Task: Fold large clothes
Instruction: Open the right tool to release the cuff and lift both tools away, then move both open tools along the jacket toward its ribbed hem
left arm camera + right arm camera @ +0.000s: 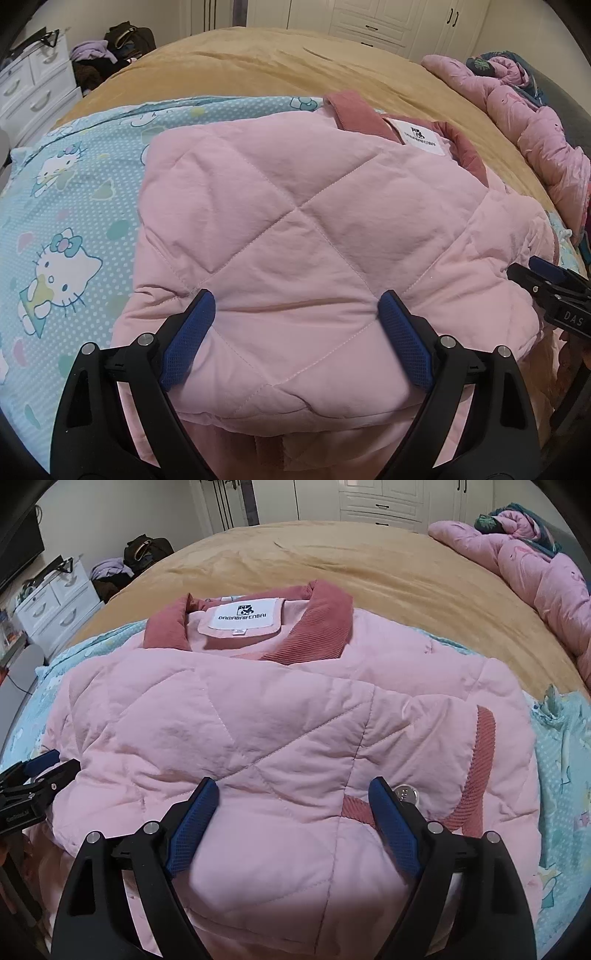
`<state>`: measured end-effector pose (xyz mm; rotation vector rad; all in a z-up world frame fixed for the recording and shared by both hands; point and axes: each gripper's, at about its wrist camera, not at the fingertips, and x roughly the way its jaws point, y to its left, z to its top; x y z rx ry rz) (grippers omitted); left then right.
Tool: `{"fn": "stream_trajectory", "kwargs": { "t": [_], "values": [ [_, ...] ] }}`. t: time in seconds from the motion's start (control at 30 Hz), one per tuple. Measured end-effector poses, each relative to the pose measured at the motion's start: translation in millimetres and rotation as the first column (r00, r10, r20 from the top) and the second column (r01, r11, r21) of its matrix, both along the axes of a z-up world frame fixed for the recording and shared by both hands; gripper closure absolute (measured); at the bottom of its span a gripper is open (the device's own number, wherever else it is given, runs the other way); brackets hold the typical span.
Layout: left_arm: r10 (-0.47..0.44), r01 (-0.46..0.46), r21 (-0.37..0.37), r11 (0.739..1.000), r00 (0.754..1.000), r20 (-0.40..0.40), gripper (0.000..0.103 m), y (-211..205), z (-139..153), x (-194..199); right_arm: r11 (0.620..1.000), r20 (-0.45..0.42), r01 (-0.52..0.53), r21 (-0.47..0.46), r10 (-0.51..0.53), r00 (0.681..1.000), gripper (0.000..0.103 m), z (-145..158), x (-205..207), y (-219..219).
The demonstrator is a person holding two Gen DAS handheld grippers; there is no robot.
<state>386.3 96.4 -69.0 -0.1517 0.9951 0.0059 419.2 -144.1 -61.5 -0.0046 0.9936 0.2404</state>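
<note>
Our left tool stands wide open with its blue pads resting on the top panel of the pink quilted jacket, gripping nothing; the fabric only dimples between the tips. Our right tool is just as wide and holds nothing either, its jaws straddling the folded panel just beside a metal snap button and a strip of rose corduroy trim.

The jacket lies folded in on itself near our edge of the bed, on a blue cartoon-print sheet spread over the tan cover, with its corduroy collar and white label pointing toward the far edge. In the left view the right tool shows at the jacket's right side; in the right view the left tool sits at its left side.

We judge the main risk to be the padding. The jacket is puffy, and with neither tool clamped, the folded panels may spring open or slide off each other. If we close on the top layer alone, lifting could peel it away and undo the fold beneath. A pad closing over the snap button could slip on the metal. Uneven pulls from the two sides could skew the bundle. Dragging may also bunch the sheet. A pink duvet at the far right corner lies well apart and poses no obstruction.
</note>
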Motion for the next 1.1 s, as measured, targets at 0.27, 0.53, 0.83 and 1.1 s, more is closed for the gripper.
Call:
{"fn": "stream_trajectory", "kwargs": {
  "t": [0.27,0.53,0.83,1.1],
  "values": [
    [0.001,-0.001,-0.036,0.999,1.000,0.015,0.009,-1,22,-15,0.992,0.078,-0.010,0.127,0.000,0.997,0.009,45,-41,-18],
    [0.016,-0.011,-0.076,0.997,0.998,0.062,0.009,-4,56,-39,0.985,0.155,-0.007,0.174,-0.020,0.988,0.008,77,-81,-32],
    [0.016,-0.005,-0.083,0.997,0.991,0.135,0.009,-11,99,-70,0.983,0.230,-0.015,0.181,-0.027,0.973,0.008,110,-118,-45],
    [0.000,0.014,-0.076,0.997,0.984,0.180,0.009,-23,122,-94,0.979,0.277,-0.031,0.200,-0.026,0.960,0.008,133,-142,-54]
  ]
}}
